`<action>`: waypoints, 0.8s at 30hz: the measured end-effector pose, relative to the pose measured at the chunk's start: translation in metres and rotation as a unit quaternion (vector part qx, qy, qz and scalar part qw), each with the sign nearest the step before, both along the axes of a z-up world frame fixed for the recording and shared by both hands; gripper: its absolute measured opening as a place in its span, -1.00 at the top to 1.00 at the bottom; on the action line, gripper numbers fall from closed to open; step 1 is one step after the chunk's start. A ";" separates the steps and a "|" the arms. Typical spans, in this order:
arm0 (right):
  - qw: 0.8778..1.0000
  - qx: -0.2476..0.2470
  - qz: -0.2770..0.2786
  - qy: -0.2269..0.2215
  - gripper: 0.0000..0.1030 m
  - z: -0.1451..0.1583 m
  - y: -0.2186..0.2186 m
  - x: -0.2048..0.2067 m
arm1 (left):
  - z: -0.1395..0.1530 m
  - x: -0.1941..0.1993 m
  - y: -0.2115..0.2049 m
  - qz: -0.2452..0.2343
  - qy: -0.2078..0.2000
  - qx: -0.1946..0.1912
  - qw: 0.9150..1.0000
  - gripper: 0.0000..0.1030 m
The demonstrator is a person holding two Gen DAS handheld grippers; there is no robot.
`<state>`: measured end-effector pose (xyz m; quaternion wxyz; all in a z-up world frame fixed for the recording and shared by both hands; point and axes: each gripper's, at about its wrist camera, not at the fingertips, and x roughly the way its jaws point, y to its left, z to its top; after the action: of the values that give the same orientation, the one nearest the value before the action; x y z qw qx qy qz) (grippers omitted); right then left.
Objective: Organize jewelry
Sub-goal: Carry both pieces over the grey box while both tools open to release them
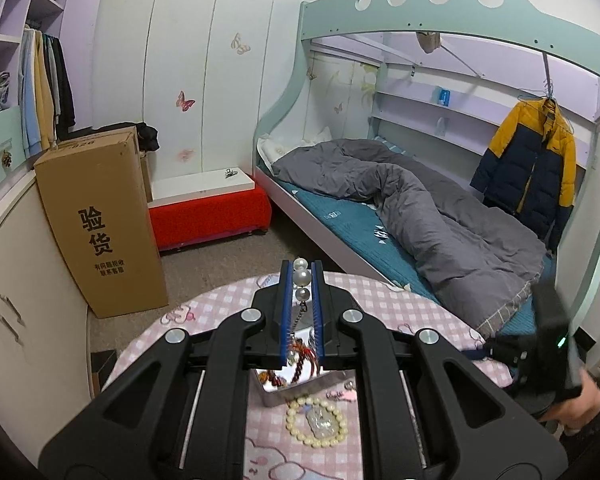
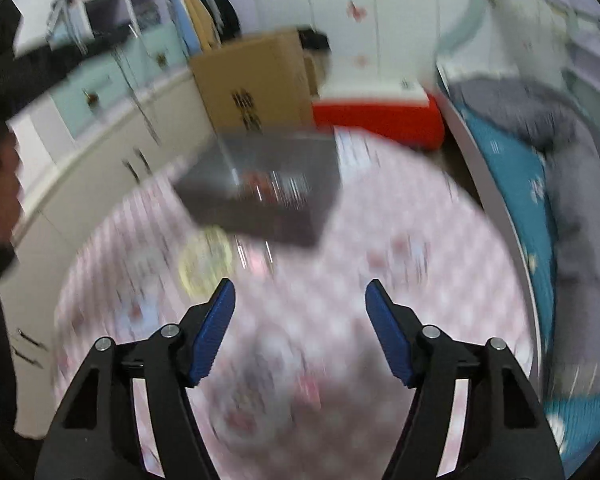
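My left gripper (image 1: pixel 302 274) is shut on a pearl bead piece (image 1: pixel 302 278) with a thin chain hanging from it, held above a shiny metal box (image 1: pixel 290 386) that holds red beaded jewelry. A cream bead bracelet with a pale pendant (image 1: pixel 317 422) lies on the pink checked tablecloth (image 1: pixel 380 300) just in front of the box. My right gripper (image 2: pixel 300 300) is open and empty above the table; its view is blurred. There the grey box (image 2: pixel 260 184) and the cream bracelet (image 2: pixel 206 260) show ahead of it. The right gripper also shows in the left wrist view (image 1: pixel 548 344).
Small pink trinkets (image 1: pixel 342 394) lie beside the box. The round table stands next to a bed with a grey duvet (image 1: pixel 420 200). A tall cardboard carton (image 1: pixel 100 220), a red bench (image 1: pixel 210 216) and white cupboards (image 1: pixel 16 300) stand to the left.
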<state>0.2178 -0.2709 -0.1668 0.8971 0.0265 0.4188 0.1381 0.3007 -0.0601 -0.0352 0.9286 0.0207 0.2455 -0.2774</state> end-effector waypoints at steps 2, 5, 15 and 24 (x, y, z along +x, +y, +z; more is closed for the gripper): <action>1.000 -0.004 -0.001 0.018 -0.10 -0.014 0.000 -0.013 | -0.002 -0.007 0.004 0.004 0.000 -0.001 1.000 0.83; 1.000 -0.012 0.004 0.024 0.09 -0.019 0.007 -0.016 | -0.006 -0.015 0.008 0.009 0.002 -0.007 1.000 0.83; 0.999 -0.045 0.017 0.021 0.78 -0.028 0.018 -0.013 | -0.011 -0.023 0.013 0.011 0.008 -0.005 1.000 0.83; 0.993 -0.007 0.057 -0.101 0.78 0.082 0.031 0.019 | 0.009 -0.016 0.016 0.008 -0.007 -0.015 1.000 0.83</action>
<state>0.2372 -0.2398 -0.0845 0.9259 -0.0173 0.3273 0.1879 0.2846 -0.0442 -0.0264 0.9328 0.0067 0.2347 -0.2735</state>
